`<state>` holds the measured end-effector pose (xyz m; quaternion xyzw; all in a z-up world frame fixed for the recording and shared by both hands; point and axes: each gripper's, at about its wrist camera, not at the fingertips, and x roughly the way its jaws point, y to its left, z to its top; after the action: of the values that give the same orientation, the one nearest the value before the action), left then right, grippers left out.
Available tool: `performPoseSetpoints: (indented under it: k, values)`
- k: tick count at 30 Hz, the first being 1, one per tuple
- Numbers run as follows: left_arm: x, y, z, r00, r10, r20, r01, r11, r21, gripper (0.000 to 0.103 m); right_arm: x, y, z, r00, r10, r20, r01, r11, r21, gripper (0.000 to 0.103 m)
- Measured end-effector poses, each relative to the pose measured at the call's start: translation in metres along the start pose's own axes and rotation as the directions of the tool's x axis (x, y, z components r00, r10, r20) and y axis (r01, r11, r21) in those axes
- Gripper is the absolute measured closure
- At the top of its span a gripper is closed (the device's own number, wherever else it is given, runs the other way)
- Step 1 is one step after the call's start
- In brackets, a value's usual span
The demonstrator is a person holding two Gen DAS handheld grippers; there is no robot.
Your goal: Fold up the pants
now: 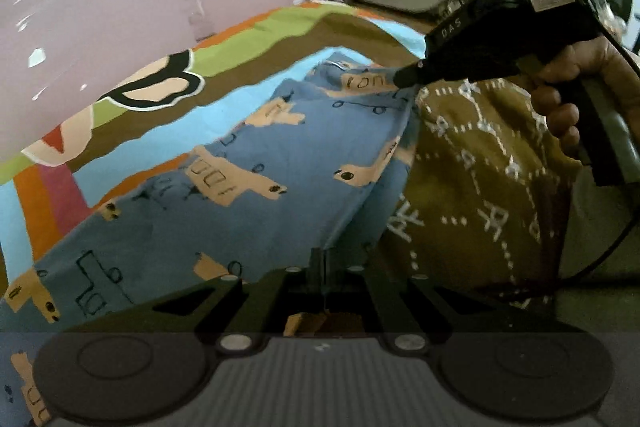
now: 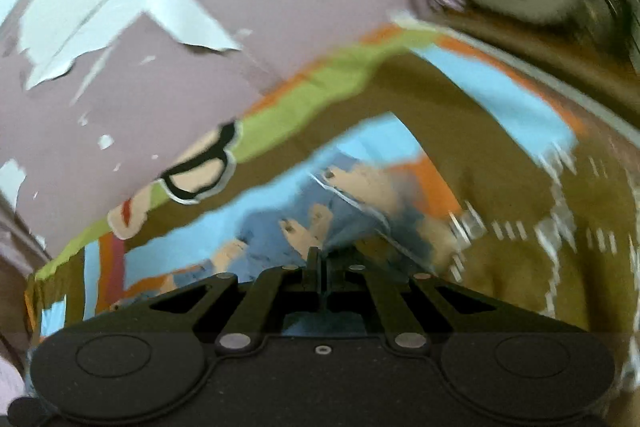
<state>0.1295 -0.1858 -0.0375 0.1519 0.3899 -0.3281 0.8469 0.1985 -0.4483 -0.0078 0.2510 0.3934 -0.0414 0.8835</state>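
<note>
On the bed in front of you, the blue printed pants lie spread over a colourful bedsheet, with a brown patterned cloth just beside them on the right. Only your left wrist view shows the whole picture: your right gripper reaches in from the upper right, its tip pinched on the far edge of the pants, your hand wrapped around the handle. Your right wrist view is blurred, but it shows the same gripper with its fingers pressed together and blue fabric bunched at their tips. Your left gripper has its fingers fully together too, on the near edge of the pants. Both grippers point steeply downward toward the bed, with a peeling pink wall behind.
</note>
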Motion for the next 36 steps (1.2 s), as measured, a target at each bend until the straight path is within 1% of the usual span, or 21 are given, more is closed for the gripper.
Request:
performPoseSetpoints:
  k: [2,3,4,5,7,9,13,17,19,20,21,22,23,24,26,28,30,32,33,34,36]
  values:
    - [0.004,-0.004,-0.003,1.0,0.012,-0.007,-0.012,1.0,0.028,0.103,0.004,-0.006,-0.009,1.0,-0.002,-0.004,0.002,1.0,0.019,0.099]
    - [0.004,-0.006,-0.005,1.0,0.021,-0.008,-0.02,0.999,0.043,0.103,0.006,-0.008,-0.012,1.0,-0.002,-0.002,0.002,1.0,0.03,0.093]
    - [0.004,-0.007,-0.007,1.0,0.024,-0.012,-0.023,0.998,0.052,0.103,0.006,-0.012,-0.015,1.0,0.001,-0.002,-0.001,0.999,0.043,0.09]
    - [0.005,-0.008,-0.008,1.0,0.026,-0.015,-0.025,0.998,0.053,0.103,0.007,-0.016,-0.017,1.0,0.009,-0.004,-0.009,0.998,0.07,0.083]
    - [0.005,-0.008,-0.008,0.999,0.029,-0.018,-0.028,0.998,0.053,0.103,0.008,-0.025,-0.019,1.0,0.027,0.003,-0.028,0.992,0.127,0.078]
    - [0.005,-0.008,-0.008,0.999,0.029,-0.019,-0.028,0.998,0.049,0.103,0.009,-0.031,-0.019,0.999,0.04,0.018,-0.042,0.988,0.149,0.066]
    - [0.005,-0.006,-0.007,0.999,0.028,-0.022,-0.027,0.999,0.035,0.103,0.014,-0.048,-0.015,0.995,0.088,0.035,-0.094,0.967,0.236,0.062]
    - [0.004,-0.005,-0.008,0.999,0.027,-0.025,-0.027,0.999,0.021,0.103,0.014,-0.063,-0.011,0.984,0.16,0.075,-0.176,0.927,0.33,0.054]
    - [0.004,-0.005,-0.009,0.999,0.028,-0.029,-0.027,1.0,0.015,0.103,0.016,-0.067,-0.009,0.983,0.162,0.092,-0.184,0.918,0.352,0.056]
    - [0.004,-0.005,-0.009,0.999,0.029,-0.03,-0.029,1.0,0.013,0.103,0.017,-0.068,-0.007,0.983,0.159,0.094,-0.182,0.916,0.356,0.061]
    - [0.004,-0.005,-0.009,0.999,0.031,-0.031,-0.031,0.999,0.011,0.103,0.019,-0.069,-0.006,0.984,0.153,0.095,-0.177,0.916,0.36,0.072]
    - [0.005,-0.005,-0.009,0.999,0.032,-0.032,-0.032,0.999,0.009,0.103,0.02,-0.07,-0.005,0.985,0.144,0.095,-0.169,0.917,0.361,0.078]
    - [0.005,-0.005,-0.009,0.999,0.033,-0.032,-0.033,0.999,0.006,0.103,0.021,-0.07,-0.004,0.986,0.135,0.095,-0.161,0.92,0.358,0.089]
    - [0.005,-0.005,-0.008,0.999,0.034,-0.032,-0.034,0.999,0.006,0.103,0.021,-0.07,-0.004,0.987,0.128,0.096,-0.154,0.925,0.348,0.093]
    - [0.005,-0.006,-0.007,0.999,0.037,-0.028,-0.037,0.999,0.005,0.103,0.018,-0.065,-0.003,0.988,0.102,0.116,-0.133,0.943,0.304,0.095]
    - [0.003,-0.008,-0.006,0.999,0.034,-0.016,-0.034,0.999,0.002,0.103,0.006,-0.05,0.0,0.982,0.036,0.185,-0.071,0.98,0.184,0.096]
    - [0.002,-0.009,-0.005,0.999,0.035,0.0,-0.035,0.999,0.007,0.103,-0.005,-0.031,0.001,0.965,-0.015,0.262,0.005,0.999,0.036,0.096]
    - [0.002,-0.012,-0.005,0.999,0.036,0.002,-0.036,0.999,0.018,0.103,-0.008,-0.014,-0.003,0.951,-0.058,0.305,0.089,0.992,-0.089,0.096]
    - [0.004,-0.012,-0.005,0.999,0.035,-0.001,-0.035,0.999,0.021,0.103,-0.004,-0.007,-0.006,0.949,-0.092,0.302,0.142,0.979,-0.145,0.095]
    - [0.005,-0.013,-0.006,0.999,0.033,-0.006,-0.033,0.999,0.023,0.103,0.001,-0.003,-0.008,0.951,-0.119,0.287,0.175,0.968,-0.179,0.094]
    - [0.009,-0.011,-0.009,0.999,0.022,-0.025,-0.021,1.0,0.017,0.103,0.016,0.0,-0.01,0.958,-0.181,0.223,0.23,0.949,-0.217,0.092]
